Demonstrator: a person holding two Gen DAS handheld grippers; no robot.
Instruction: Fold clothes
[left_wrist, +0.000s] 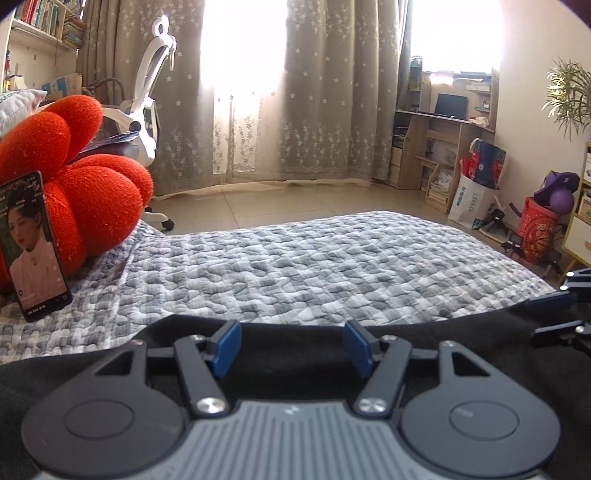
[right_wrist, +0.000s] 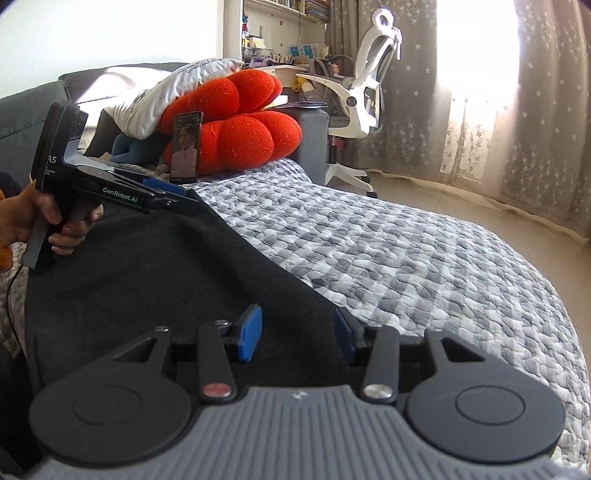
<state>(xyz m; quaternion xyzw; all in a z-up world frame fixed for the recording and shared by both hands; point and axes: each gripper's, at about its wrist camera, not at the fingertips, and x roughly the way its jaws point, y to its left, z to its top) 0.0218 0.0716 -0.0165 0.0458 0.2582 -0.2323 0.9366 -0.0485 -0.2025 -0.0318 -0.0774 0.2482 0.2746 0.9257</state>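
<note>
A black garment (right_wrist: 147, 266) lies spread flat on a grey-and-white checked quilt (right_wrist: 406, 258); its straight edge runs diagonally across the right wrist view. My right gripper (right_wrist: 298, 336) hovers open over that edge, its blue pads (right_wrist: 251, 332) apart with only cloth beneath them. My left gripper (left_wrist: 292, 349) is also open, low over the garment's (left_wrist: 295, 369) far edge. In the right wrist view a hand holds the left gripper (right_wrist: 177, 197) at the garment's far corner. The right gripper (left_wrist: 550, 317) shows at the right edge of the left wrist view, its fingers apart.
A red lobed cushion (left_wrist: 85, 192) sits at the head of the bed with a phone (left_wrist: 33, 243) leaning upright against it and a white pillow (right_wrist: 166, 96) behind. A white office chair (right_wrist: 365, 92), curtains, a desk (left_wrist: 439, 140) and bags (left_wrist: 476, 192) stand beyond the bed.
</note>
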